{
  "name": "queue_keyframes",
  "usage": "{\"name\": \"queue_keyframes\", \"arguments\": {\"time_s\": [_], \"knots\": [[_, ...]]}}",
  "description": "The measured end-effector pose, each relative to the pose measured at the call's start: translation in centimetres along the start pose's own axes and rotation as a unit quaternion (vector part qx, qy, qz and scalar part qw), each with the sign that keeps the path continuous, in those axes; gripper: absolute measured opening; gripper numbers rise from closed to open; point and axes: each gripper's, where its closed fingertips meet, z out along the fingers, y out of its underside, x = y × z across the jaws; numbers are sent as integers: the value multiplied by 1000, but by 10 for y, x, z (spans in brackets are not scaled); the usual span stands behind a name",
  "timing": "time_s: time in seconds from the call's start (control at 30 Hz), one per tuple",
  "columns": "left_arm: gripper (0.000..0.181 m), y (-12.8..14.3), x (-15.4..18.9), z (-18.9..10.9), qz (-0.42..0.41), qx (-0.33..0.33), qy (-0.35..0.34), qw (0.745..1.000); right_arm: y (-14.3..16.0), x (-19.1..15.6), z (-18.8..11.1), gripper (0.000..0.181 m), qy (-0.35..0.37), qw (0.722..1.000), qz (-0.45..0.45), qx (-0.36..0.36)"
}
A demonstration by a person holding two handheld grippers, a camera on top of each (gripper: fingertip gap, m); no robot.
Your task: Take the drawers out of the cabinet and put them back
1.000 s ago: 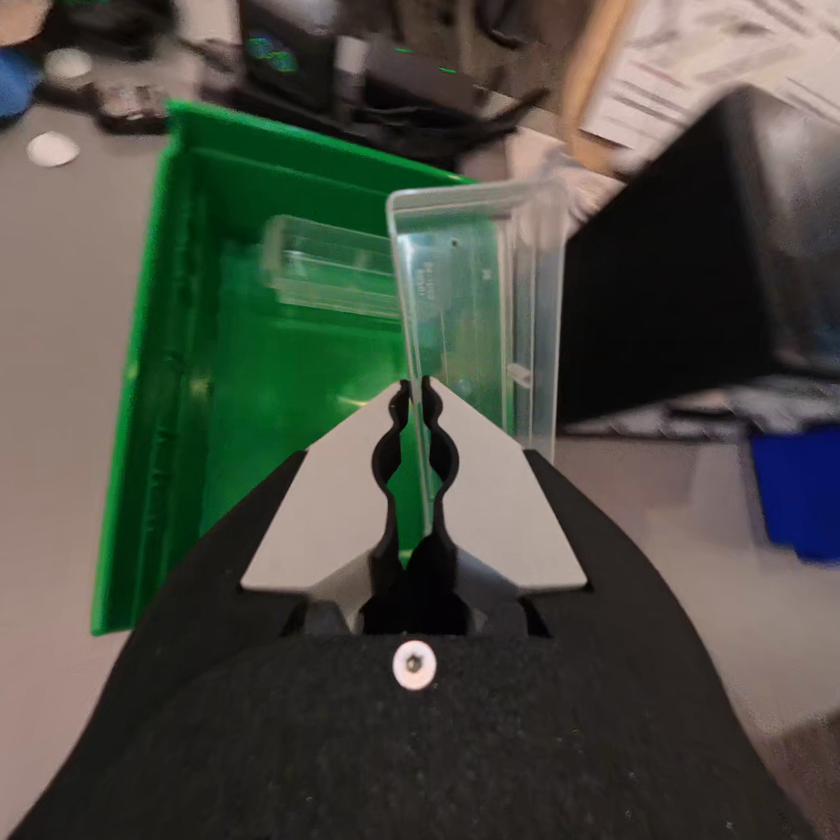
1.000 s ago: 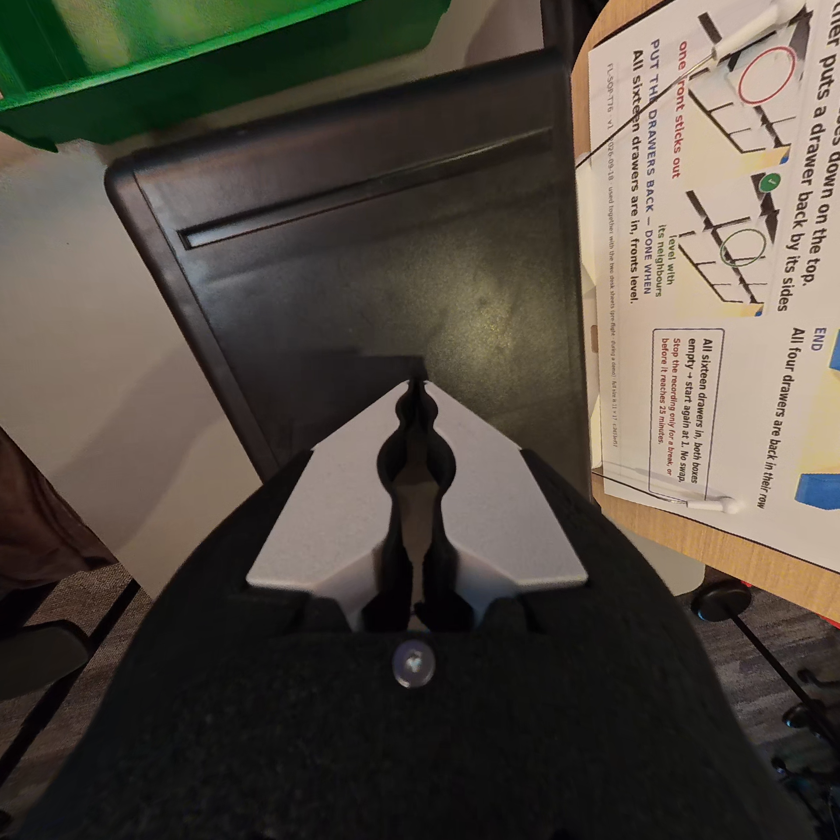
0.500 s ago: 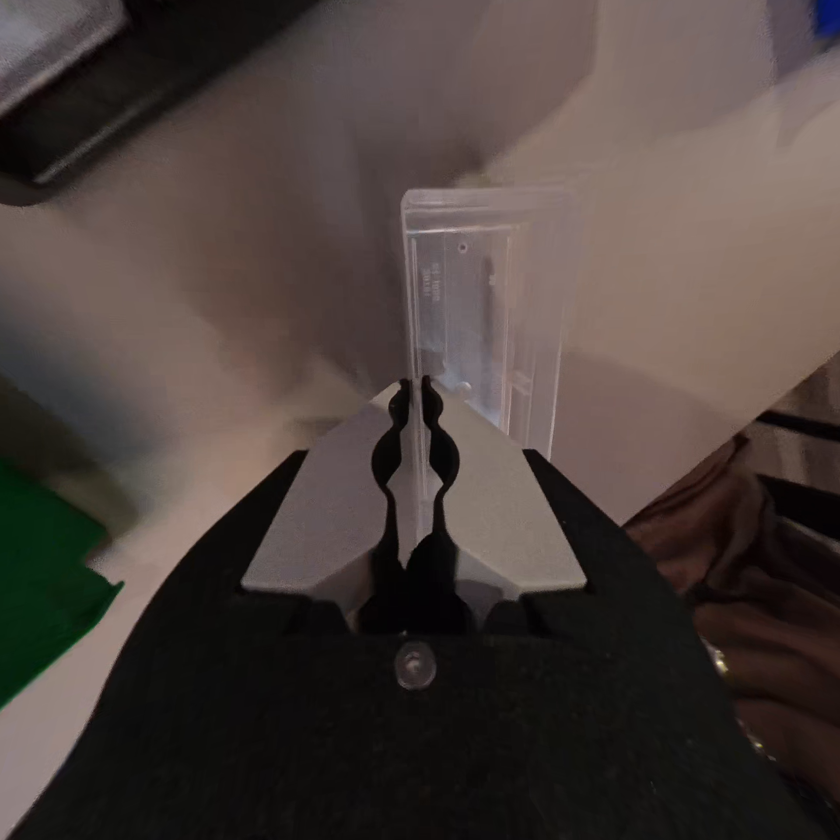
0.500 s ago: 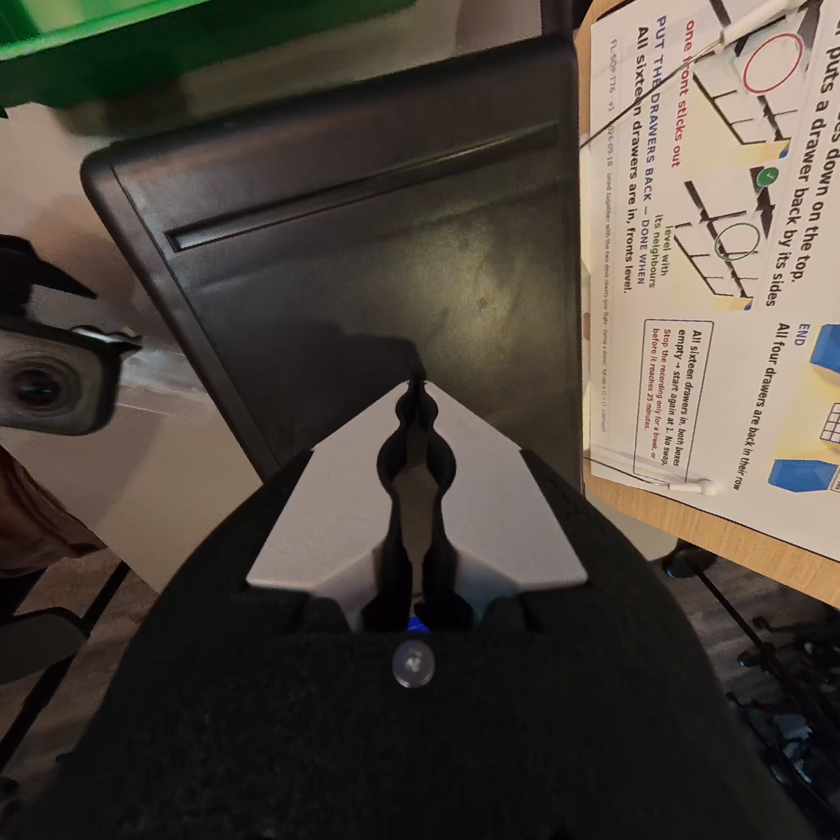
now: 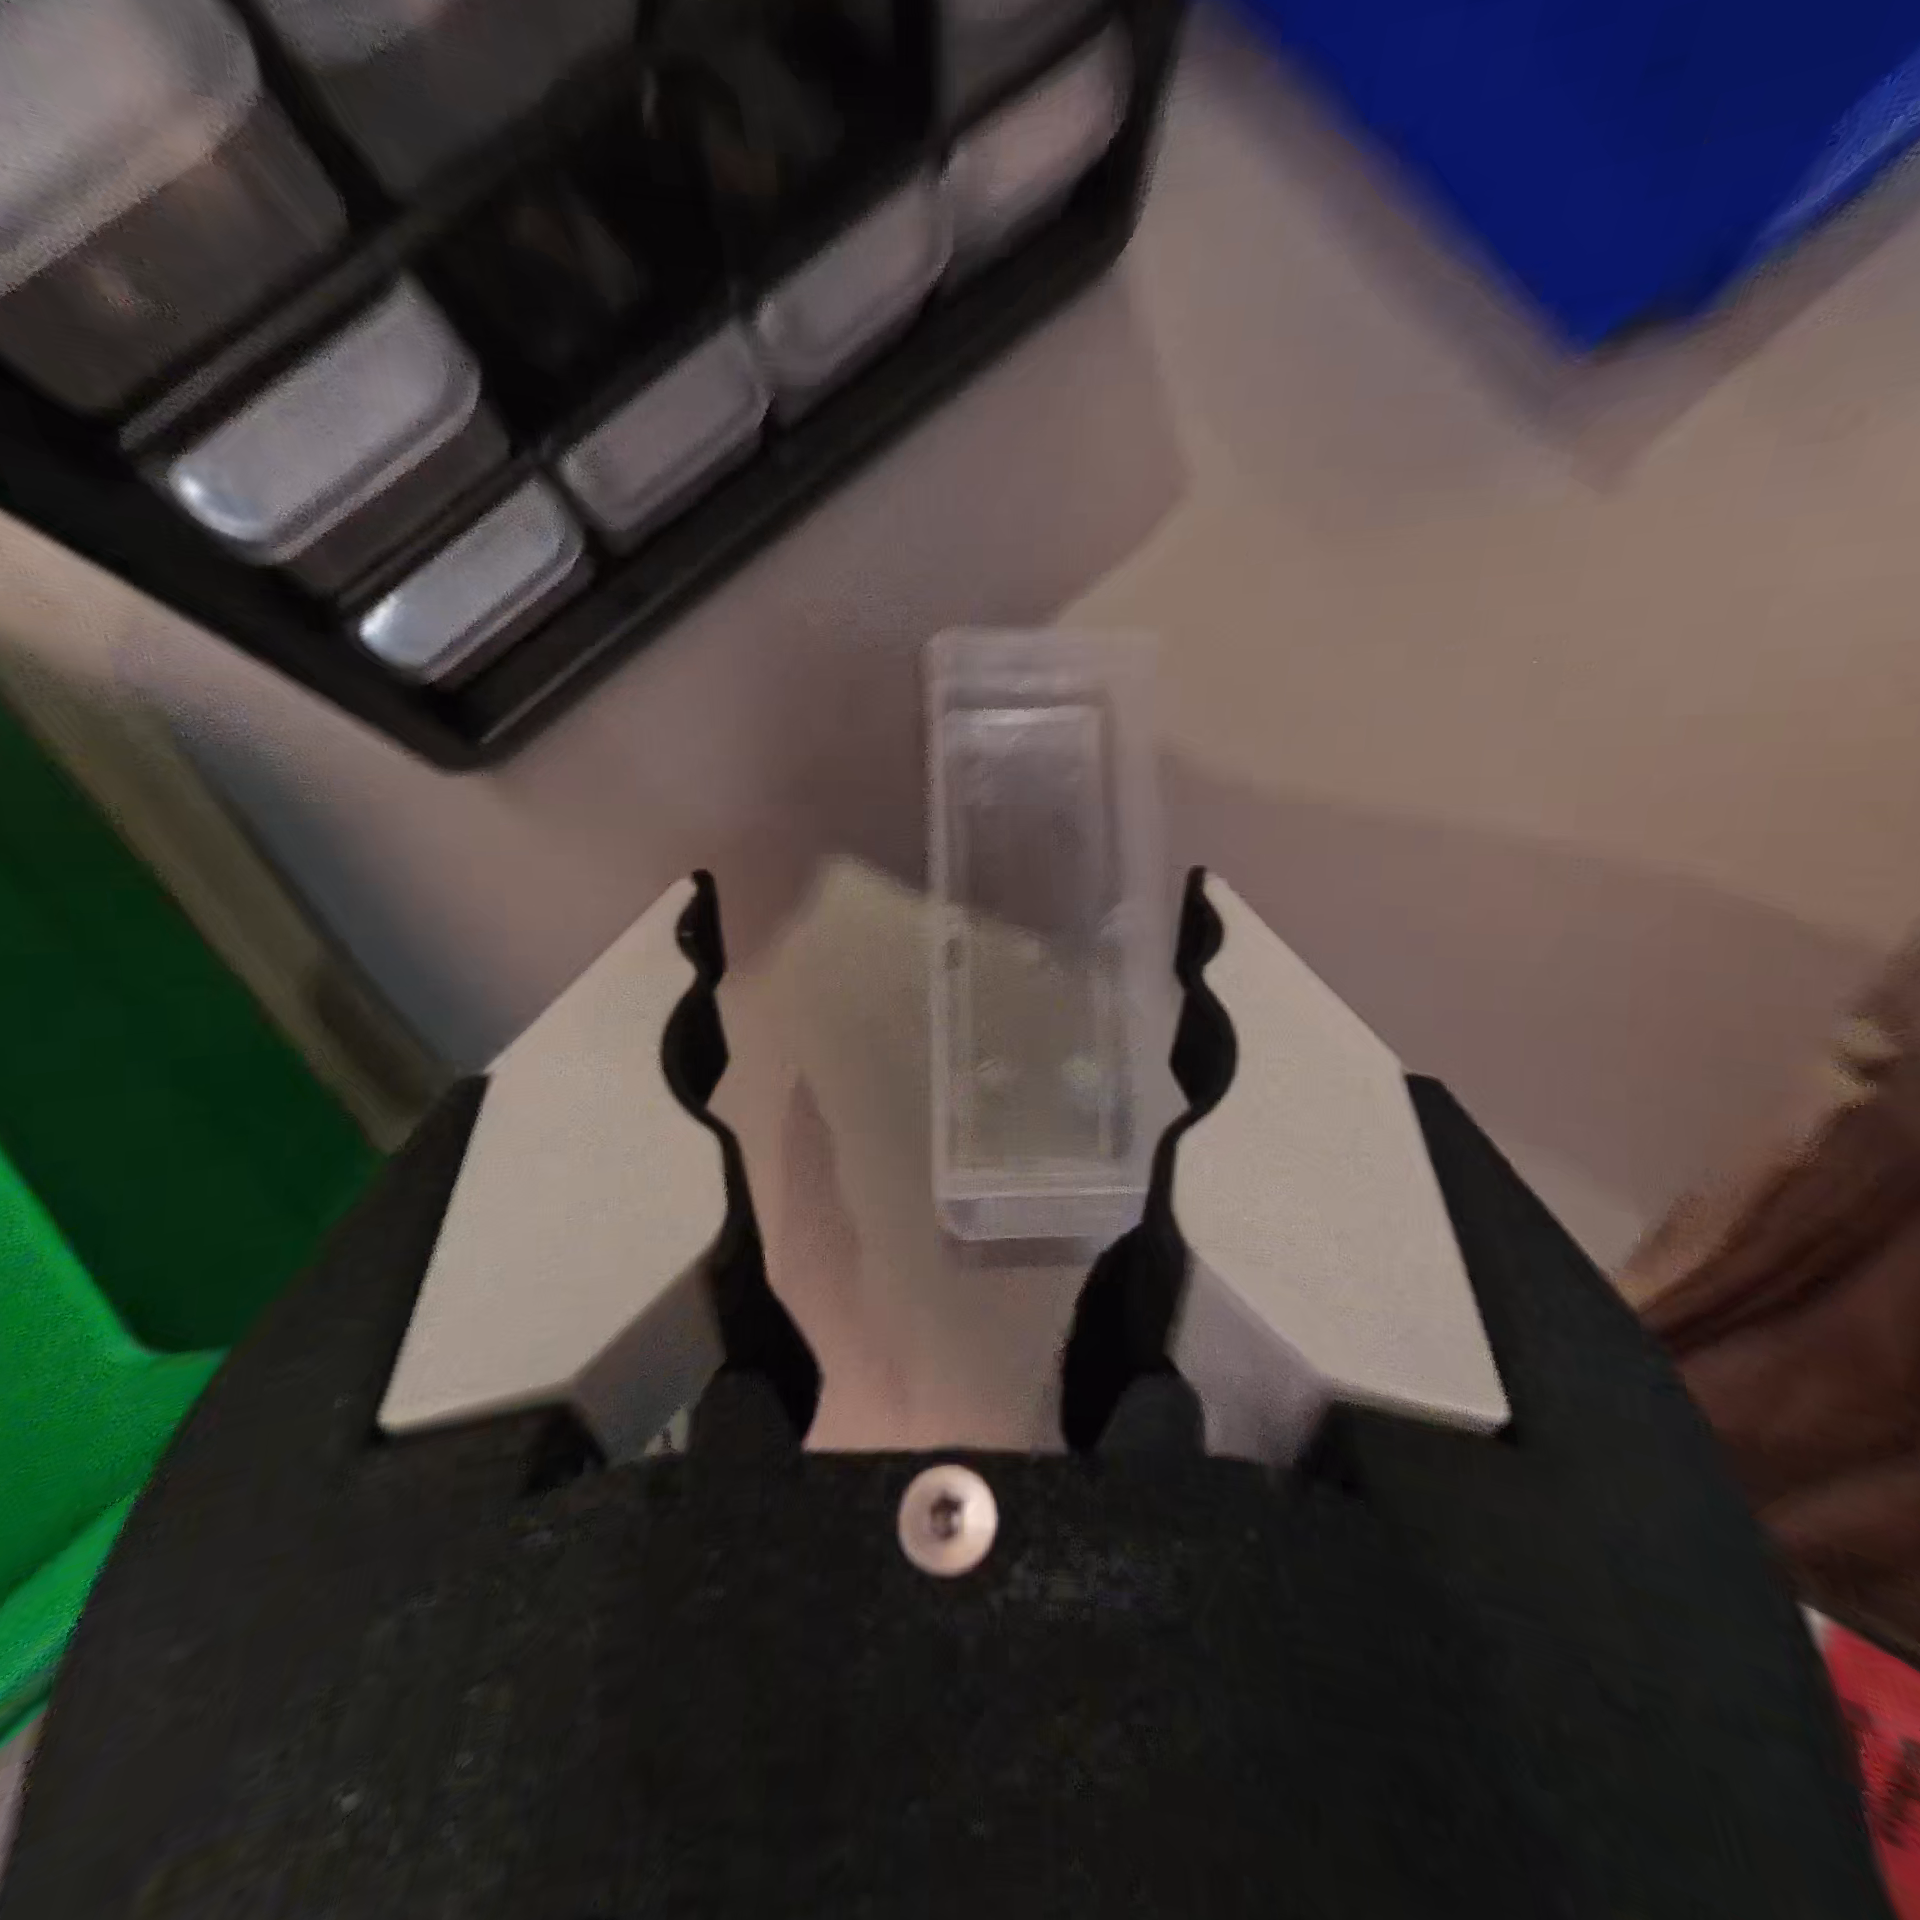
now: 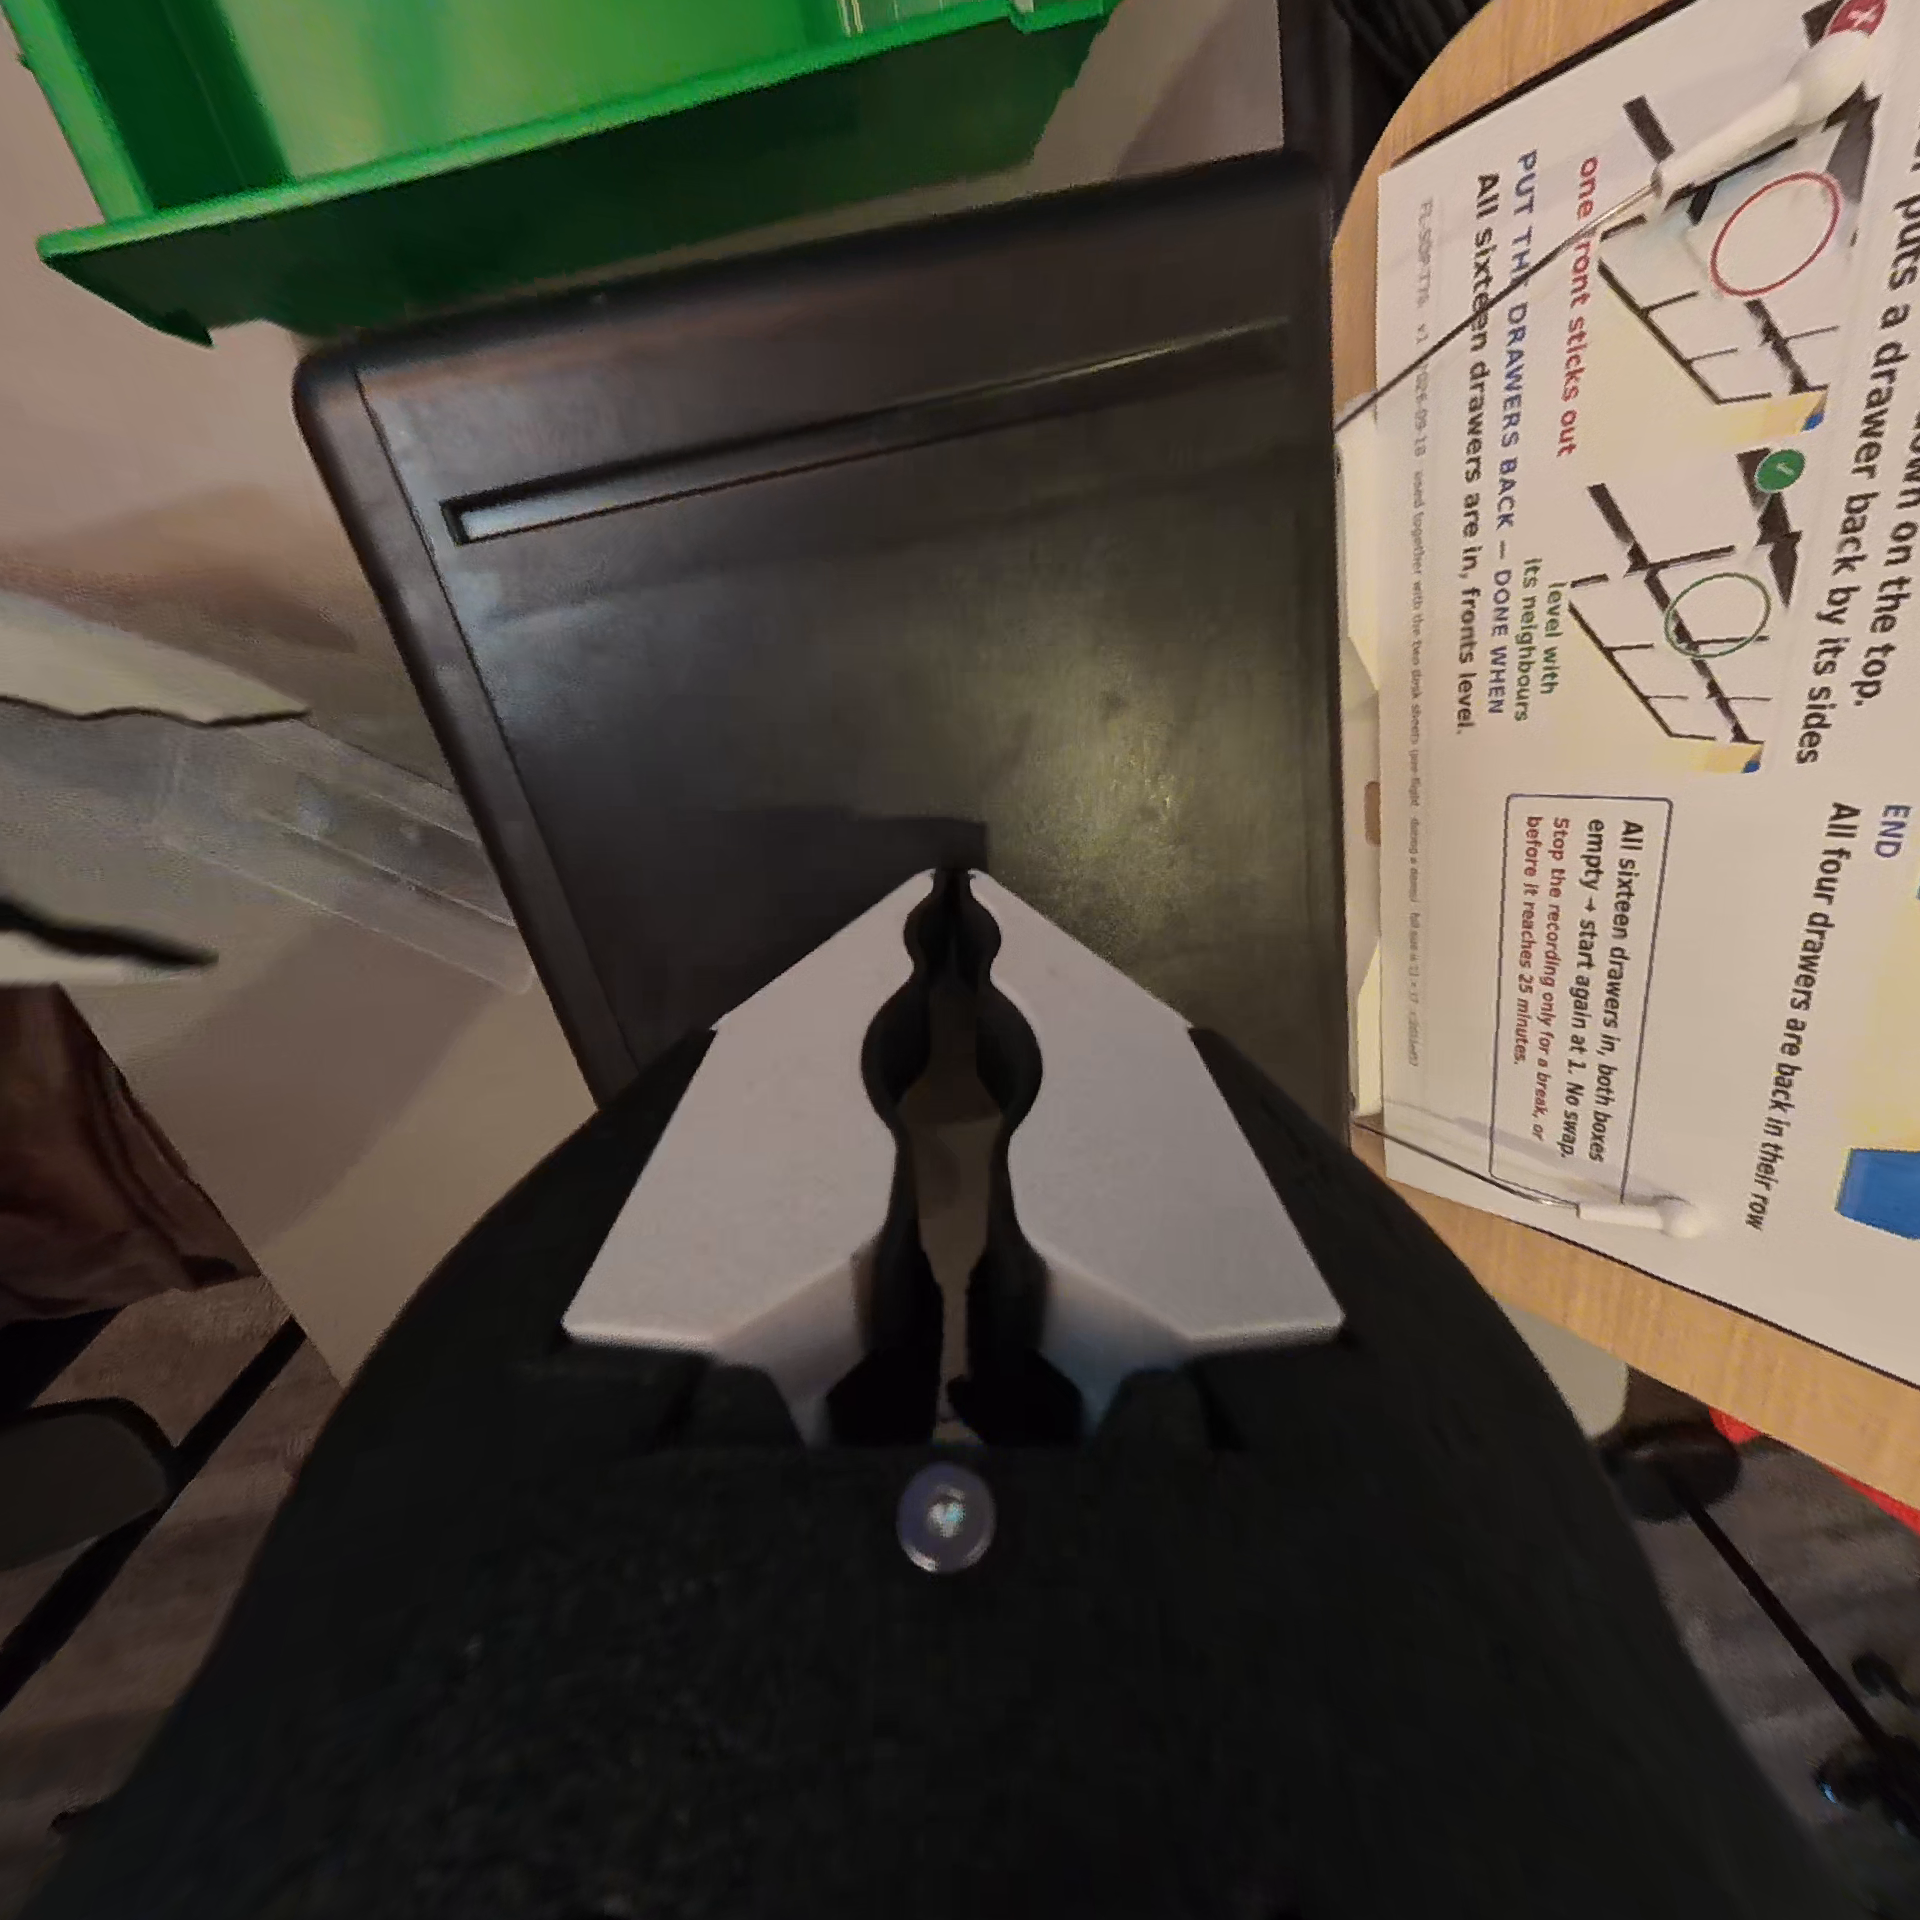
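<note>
In the left wrist view my left gripper (image 5: 948,883) is open. A clear plastic drawer (image 5: 1039,935) lies on the beige table just below and between its fingers, nearer the right one, and is not gripped. The black cabinet (image 5: 468,364) with several clear drawers in its slots is at the upper left, blurred. In the right wrist view my right gripper (image 6: 951,878) is shut with nothing visible in it, and sits over the cabinet's black top (image 6: 883,623). The clear drawer shows as a blur at the left edge (image 6: 312,821).
A green bin (image 5: 104,1039) is at the left and behind the cabinet (image 6: 571,135). A blue bin (image 5: 1558,135) is at the upper right. A printed instruction sheet (image 6: 1662,623) lies on a wooden board (image 6: 1371,208) right of the cabinet.
My left gripper swung away from the green bin toward the table in front of the cabinet, then opened and let go of the clear drawer. My right gripper stayed shut over the cabinet top.
</note>
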Motion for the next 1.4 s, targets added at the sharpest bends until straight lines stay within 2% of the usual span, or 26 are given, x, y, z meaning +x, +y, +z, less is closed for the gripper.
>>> {"name": "queue_keyframes", "arguments": {"time_s": [0.07,0.13,0.2,0.3,0.53,0.7,0.87,0.97,1.17,1.3,1.4], "knots": [[102,-6,21,-21,-14,81,52,995,0,0,0,0,-6,1000,6,22],[97,5,21,-28,-19,112,30,993,0,0,0,0,-10,999,9,41],[101,26,21,-21,-4,99,2,995,0,0,0,0,-11,998,11,55],[94,54,26,-1,-1,51,-4,999,0,0,0,0,-6,998,11,64],[97,77,26,34,-22,-2,0,1000,0,0,0,0,13,998,4,54],[66,71,27,38,-34,0,-15,999,0,0,0,0,14,999,6,44],[64,71,21,39,-68,-29,-32,997,0,0,0,0,18,999,6,33],[64,62,21,37,-88,-12,-41,995,0,0,0,0,21,999,6,29],[63,27,17,27,-139,12,-53,989,0,0,0,0,16,999,13,35],[63,2,9,22,-171,8,-54,984,0,0,0,0,15,999,18,37],[63,-7,0,19,-173,-8,-70,983,0,0,0,0,22,999,15,31]]}}
